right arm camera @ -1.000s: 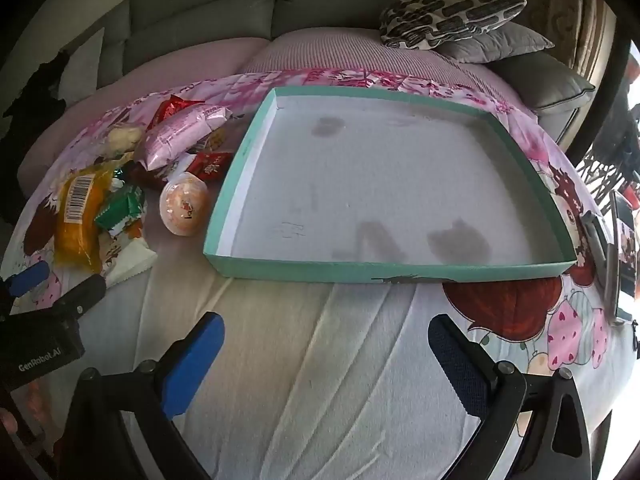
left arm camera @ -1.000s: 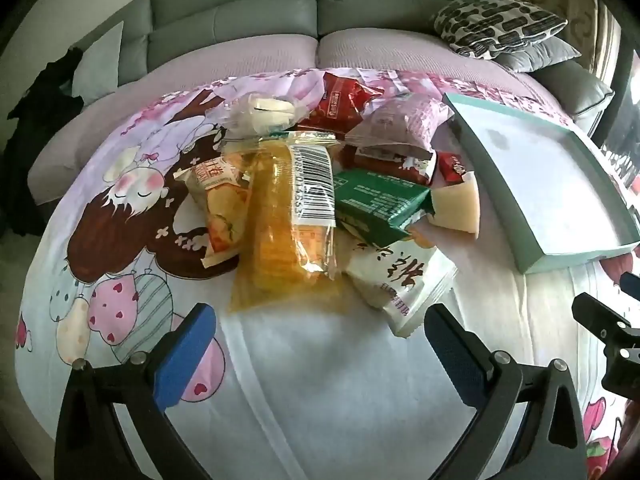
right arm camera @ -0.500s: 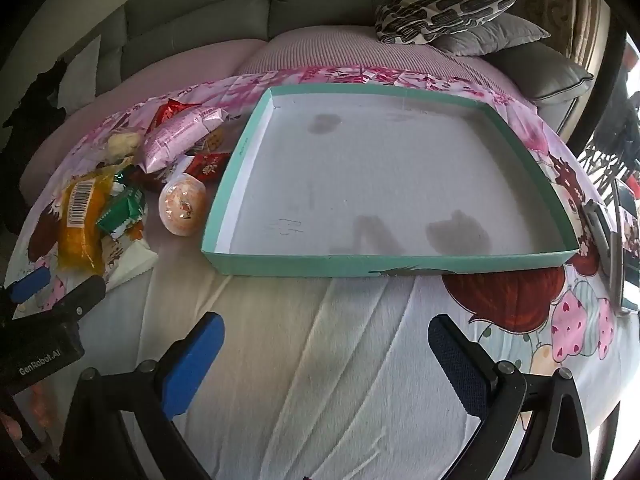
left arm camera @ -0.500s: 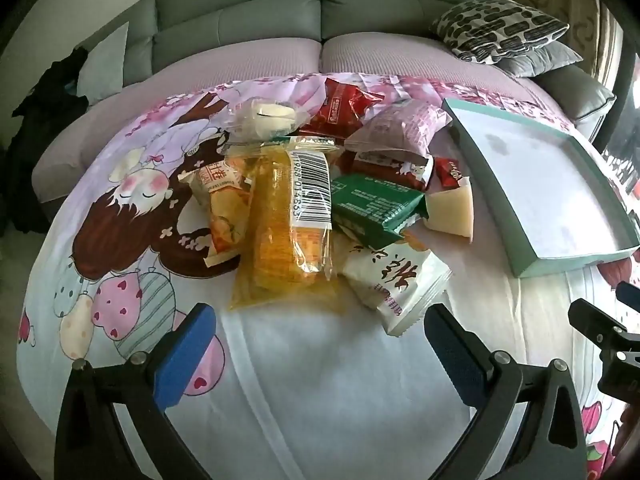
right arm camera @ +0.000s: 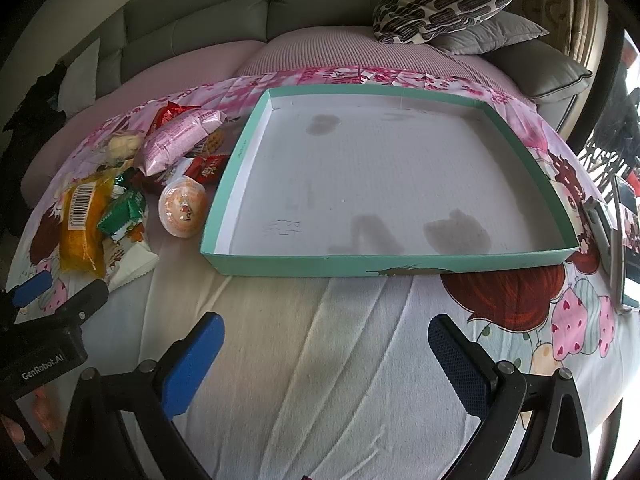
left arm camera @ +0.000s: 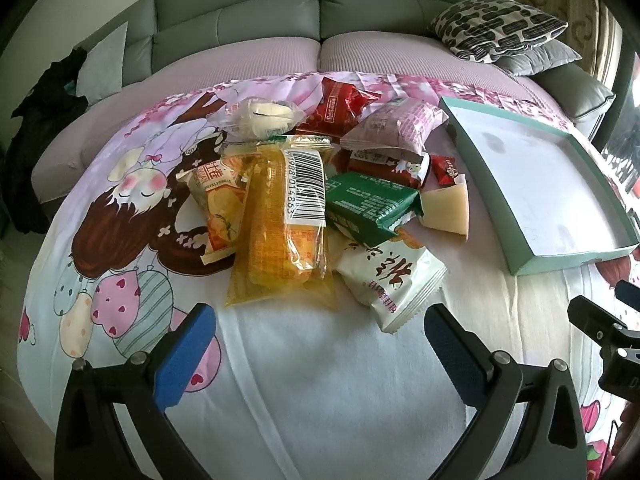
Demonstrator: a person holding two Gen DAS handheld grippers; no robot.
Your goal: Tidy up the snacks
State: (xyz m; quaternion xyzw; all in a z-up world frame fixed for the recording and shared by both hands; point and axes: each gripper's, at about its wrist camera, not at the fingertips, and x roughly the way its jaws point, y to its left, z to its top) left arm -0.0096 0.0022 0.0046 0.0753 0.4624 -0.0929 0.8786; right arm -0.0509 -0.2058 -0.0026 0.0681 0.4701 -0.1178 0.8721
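About ten snacks [left arm camera: 304, 184] lie in one pile on the sheet [left arm camera: 320, 380], just left of one empty tray [right arm camera: 400, 258] — both grippers [left arm camera: 320, 344] [right arm camera: 326, 354] hover wide open over bare sheet.

A heap of snack packets sits on the printed sheet [left arm camera: 320, 380], and the barcoded packet [left arm camera: 288, 224] lies at the centre of it. At its nine o'clock lies a small bag [left arm camera: 218, 208]; at three o'clock a flat wrapped bar [left arm camera: 368, 204] overlaps a bag with large characters [left arm camera: 392, 280] at four o'clock. At twelve o'clock sits a clear-wrapped bun [left arm camera: 260, 116], with two more packets [left arm camera: 394, 128] at one o'clock. A wedge-shaped piece [left arm camera: 446, 210] lies between heap and tray. The shallow tray [right arm camera: 224, 216] lies at three o'clock, apart from the heap, a round bun [right arm camera: 183, 209] just beside its left wall. Behind everything, at twelve, runs the sofa [right arm camera: 320, 4] with cushions [right arm camera: 444, 4].
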